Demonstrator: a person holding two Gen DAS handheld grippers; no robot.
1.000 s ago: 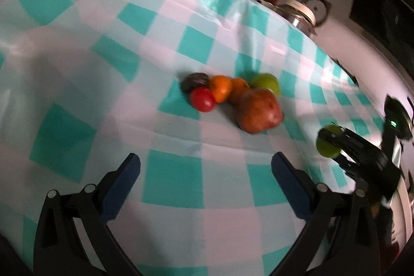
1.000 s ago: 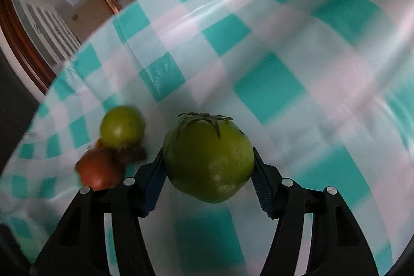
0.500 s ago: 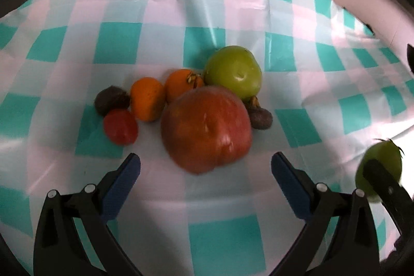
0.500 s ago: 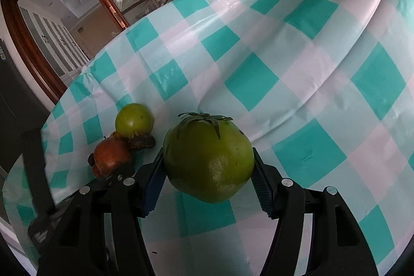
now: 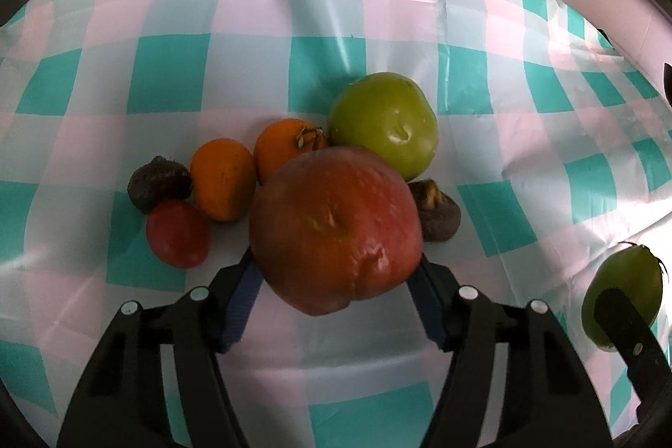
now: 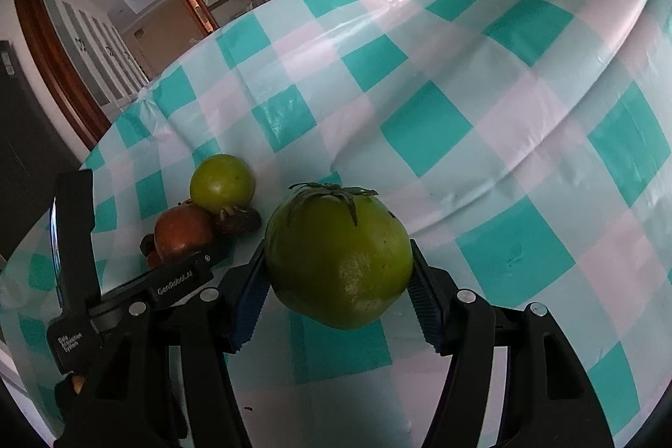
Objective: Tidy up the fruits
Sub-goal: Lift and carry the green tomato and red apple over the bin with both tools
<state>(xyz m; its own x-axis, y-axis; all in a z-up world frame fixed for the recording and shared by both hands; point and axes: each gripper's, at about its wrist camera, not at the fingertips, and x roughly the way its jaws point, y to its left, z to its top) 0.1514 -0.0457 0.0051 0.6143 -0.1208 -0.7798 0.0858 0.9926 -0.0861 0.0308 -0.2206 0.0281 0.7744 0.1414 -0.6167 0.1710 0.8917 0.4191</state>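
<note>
The left gripper (image 5: 336, 280) clamps its blue-padded fingers (image 5: 239, 301) on a large, round red-brown apple (image 5: 336, 225), glossy, with a dimple facing the camera. Just ahead, touching it, lie a smooth green apple (image 5: 384, 124), two orange mandarins (image 5: 222, 183), a small red tomato (image 5: 178, 234) and two dark wrinkled fruits (image 5: 437, 213), all crowded together. Beyond them the teal-and-white checked plastic tablecloth (image 5: 168, 70) runs open to its far edge. The right gripper (image 6: 338, 292) grips a green tomato with a dried calyx (image 6: 340, 255), off to the cluster's right, with open cloth ahead and to its right.
</note>
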